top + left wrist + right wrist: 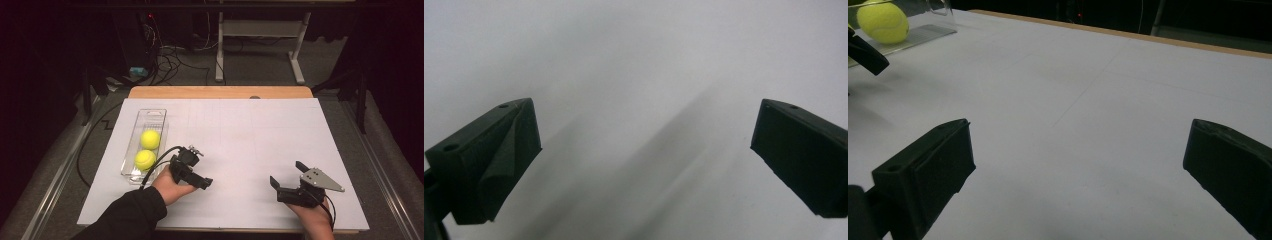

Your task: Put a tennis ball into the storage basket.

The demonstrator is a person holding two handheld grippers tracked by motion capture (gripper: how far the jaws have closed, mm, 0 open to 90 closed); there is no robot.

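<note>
On the left side of the white sheet (240, 130) sits your clear tray (152, 116), long axis running away from you. Two yellow tennis balls (150, 139) lie in it, one behind the other, touching or nearly so; the near ball (145, 159) is closest to your left gripper. In the right gripper view one ball (883, 22) shows at top left, inside the tray's clear wall.

Just right of the tray's near end, your left gripper (197, 167) is held low over the sheet, apart from the tray, nothing between the jaws. Its cable loops back past the tray's near corner to your dark sleeve. In the left gripper view its jaws stand wide apart, looking at bare white sheet with soft shadows; released, empty.

Well apart to the right, your right gripper (286, 176) is held near the sheet's front edge, grey three-cornered plate on top, jaws pointing left and away from you. In the right gripper view (1078, 165) its jaws are spread wide with bare sheet between them; released, holding nothing. A black tip of the left gripper shows at that view's left edge, below the ball.

Both balls are in the tray, neither gripper touching them.
</note>
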